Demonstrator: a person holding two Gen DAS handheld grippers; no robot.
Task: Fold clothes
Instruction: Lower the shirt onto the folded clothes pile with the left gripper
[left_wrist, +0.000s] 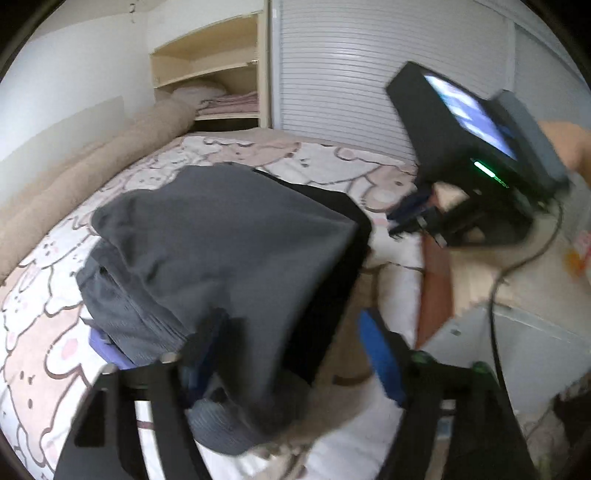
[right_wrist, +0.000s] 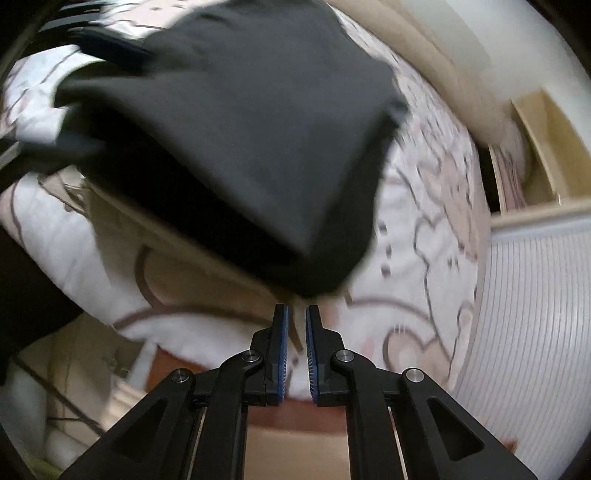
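Observation:
A dark grey garment (left_wrist: 221, 240) lies folded on the cartoon-print bedspread (left_wrist: 48, 314), on top of other grey and purple clothes (left_wrist: 122, 314). My left gripper (left_wrist: 295, 350) stands wide open over the garment's near edge; the cloth drapes over its left finger, and its right blue pad (left_wrist: 380, 354) is bare. In the right wrist view the same garment (right_wrist: 240, 129) fills the upper middle. My right gripper (right_wrist: 296, 314) is nearly shut and empty, its tips just short of the garment's near corner. The right gripper body (left_wrist: 480, 147) shows at upper right in the left wrist view.
A rolled beige blanket (left_wrist: 74, 177) runs along the wall at the left of the bed. Wooden shelves (left_wrist: 210, 74) with folded linen and a white slatted wardrobe door (left_wrist: 340, 81) stand beyond the bed. A brown bed edge (left_wrist: 436, 288) and a cable (left_wrist: 517, 266) are at right.

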